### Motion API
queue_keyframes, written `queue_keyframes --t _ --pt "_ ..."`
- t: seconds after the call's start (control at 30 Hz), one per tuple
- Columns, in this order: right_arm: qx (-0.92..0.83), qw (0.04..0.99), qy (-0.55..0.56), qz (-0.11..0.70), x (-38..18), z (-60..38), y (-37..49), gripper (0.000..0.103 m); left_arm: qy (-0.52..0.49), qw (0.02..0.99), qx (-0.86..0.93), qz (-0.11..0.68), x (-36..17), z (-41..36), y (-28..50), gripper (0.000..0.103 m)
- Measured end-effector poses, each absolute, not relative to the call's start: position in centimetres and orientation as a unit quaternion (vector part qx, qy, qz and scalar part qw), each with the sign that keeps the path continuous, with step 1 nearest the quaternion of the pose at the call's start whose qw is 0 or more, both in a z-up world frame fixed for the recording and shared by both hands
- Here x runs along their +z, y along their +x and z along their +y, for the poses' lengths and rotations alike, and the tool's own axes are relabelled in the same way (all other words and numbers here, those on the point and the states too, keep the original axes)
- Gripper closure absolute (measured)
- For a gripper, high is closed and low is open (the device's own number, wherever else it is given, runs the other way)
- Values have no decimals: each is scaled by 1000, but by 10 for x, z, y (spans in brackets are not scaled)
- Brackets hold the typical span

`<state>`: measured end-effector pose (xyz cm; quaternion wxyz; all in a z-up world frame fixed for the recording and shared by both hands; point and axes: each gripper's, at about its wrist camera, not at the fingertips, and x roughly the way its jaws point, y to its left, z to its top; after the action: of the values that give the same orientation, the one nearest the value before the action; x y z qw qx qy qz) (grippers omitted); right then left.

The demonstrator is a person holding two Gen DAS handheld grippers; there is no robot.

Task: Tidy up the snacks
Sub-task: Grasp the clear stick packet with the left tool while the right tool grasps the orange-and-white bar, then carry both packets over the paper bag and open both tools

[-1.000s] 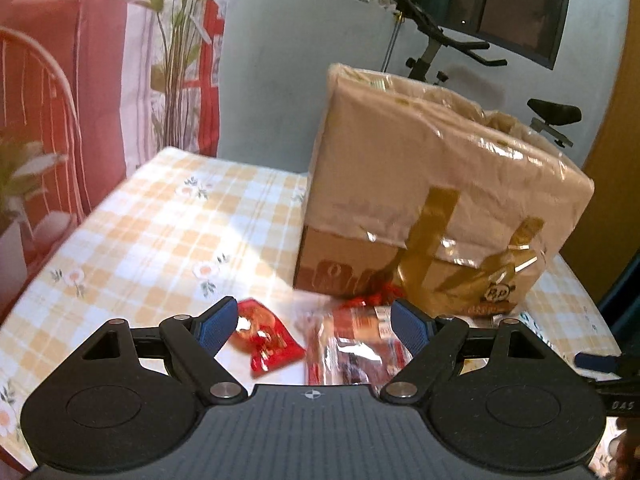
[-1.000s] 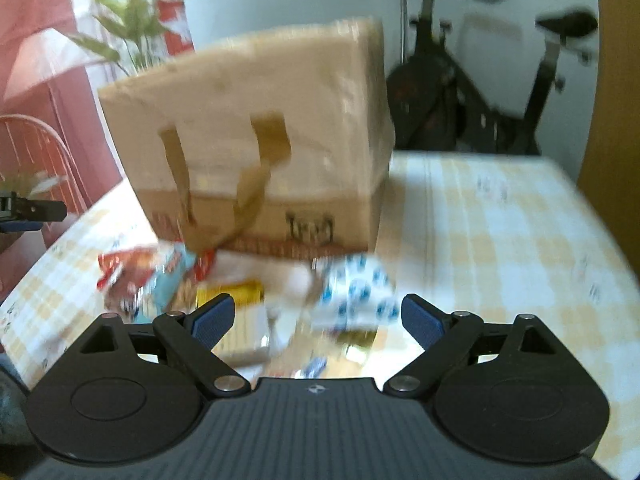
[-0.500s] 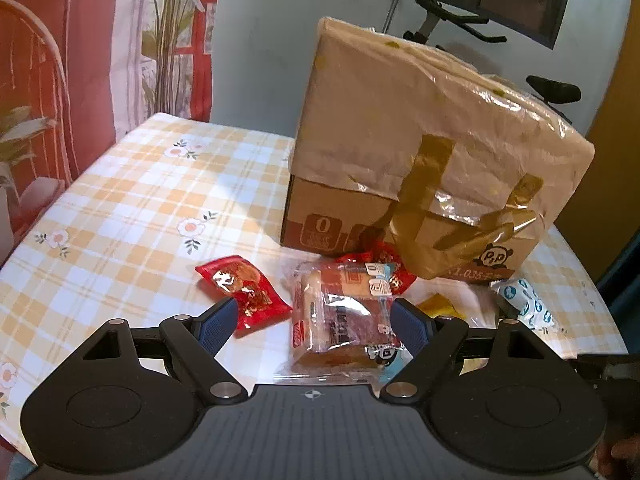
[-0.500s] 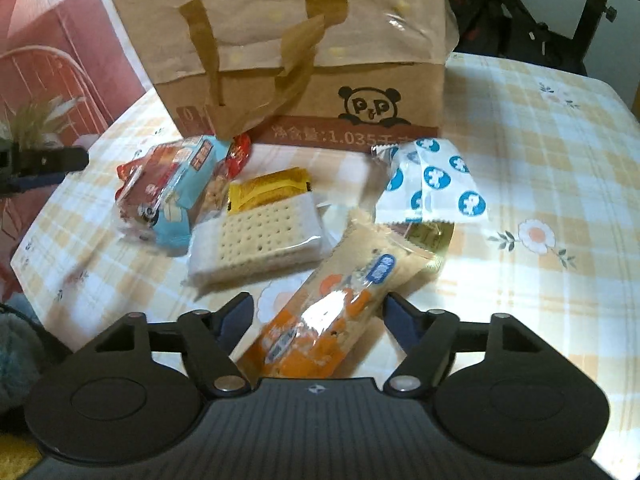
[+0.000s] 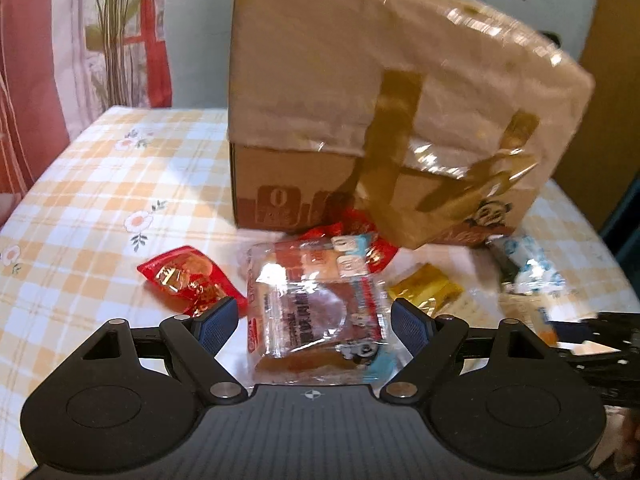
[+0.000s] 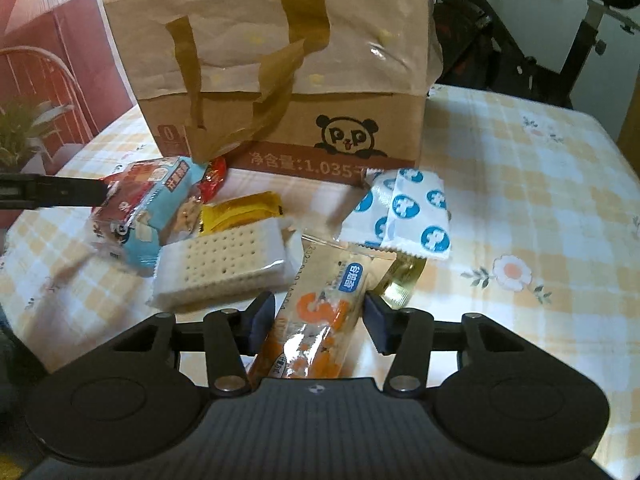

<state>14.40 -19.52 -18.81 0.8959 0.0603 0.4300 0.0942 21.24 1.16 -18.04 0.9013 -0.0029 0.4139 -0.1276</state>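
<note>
Right gripper (image 6: pixel 319 320): jaws at a narrow gap, straddling the orange-and-cream snack bar (image 6: pixel 320 312). Both blue pads sit at the wrapper's edges; whether they press it or merely flank it cannot be told from this view. The bar lies lengthwise toward the camera on the table (image 6: pixel 520 208), its near end hidden under the gripper body.

Outward from it: cracker sandwich pack (image 6: pixel 222 266) just left of the bar, yellow packet (image 6: pixel 240 210) behind that, white sachets with blue dots (image 6: pixel 408 216) to the right rear, and a gold wrapper (image 6: pixel 402 282) mostly covered by the bar.

Left gripper (image 5: pixel 314 322): jaws wide, pads apart on either side of the clear-wrapped cake packet (image 5: pixel 316 300), touching nothing that shows. The packet rests on the table, its near edge cut off by the gripper body. A red foil packet (image 5: pixel 188 278) lies just beside the left pad.

The brown paper bag (image 5: pixel 384 120), panda-printed, stands behind the snacks; its top is out of frame. The left-wrist view is motion-blurred at right, so the items there are hard to make out.
</note>
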Motion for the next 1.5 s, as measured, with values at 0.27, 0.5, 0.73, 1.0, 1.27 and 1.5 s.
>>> queue_keyframes --t 0.27,0.5,0.73,1.0,1.27,1.5 --pt "97 894 79 430 -191 -199 144 51 -61 893 -128 428 -192 33 213 41" --pt "95 894 72 432 -191 -197 144 51 -59 905 -108 406 -183 33 202 71" --pt "90 890 82 440 -189 -195 140 49 -71 923 -116 359 -162 38 185 94" --pt "81 888 66 449 -188 -191 141 49 -70 922 -130 357 -162 34 178 94" --pt "88 892 55 441 -190 -191 137 53 -63 929 -136 339 -155 36 176 95" --pt "97 919 61 378 -158 -202 124 61 -65 941 -149 298 -124 44 176 95"
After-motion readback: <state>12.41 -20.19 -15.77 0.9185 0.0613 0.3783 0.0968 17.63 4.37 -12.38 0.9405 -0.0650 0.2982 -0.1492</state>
